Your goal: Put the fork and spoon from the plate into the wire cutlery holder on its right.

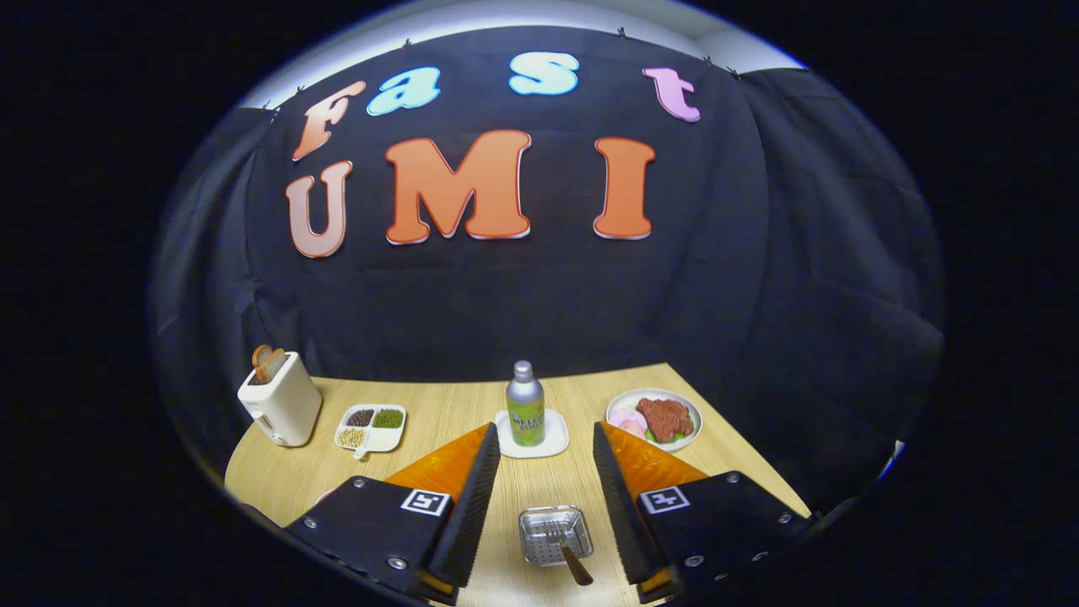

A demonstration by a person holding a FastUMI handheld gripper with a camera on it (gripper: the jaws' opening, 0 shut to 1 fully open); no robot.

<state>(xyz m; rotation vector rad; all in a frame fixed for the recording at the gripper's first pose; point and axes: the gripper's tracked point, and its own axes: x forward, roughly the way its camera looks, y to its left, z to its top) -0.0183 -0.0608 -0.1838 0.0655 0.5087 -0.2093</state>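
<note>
A toaster (281,408) is sitting at the worktop's (438,403) left edge. The tool (539,451) is hovering wide open, gripping nothing; the wire cutlery holder (554,534) is sitting between its fingers, one brown-handled utensil (575,564) leaning inside.

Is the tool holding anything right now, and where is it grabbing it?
Nothing is held. The tool is open, its fingers wide apart above the wire cutlery holder, which has a wooden-handled utensil in it.

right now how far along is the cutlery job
One utensil with a brown handle already stands in the wire cutlery holder, though whether it is the fork or the spoon is unclear. The hand-held gripper is open and empty above the holder. The second utensil is left to place.
</note>
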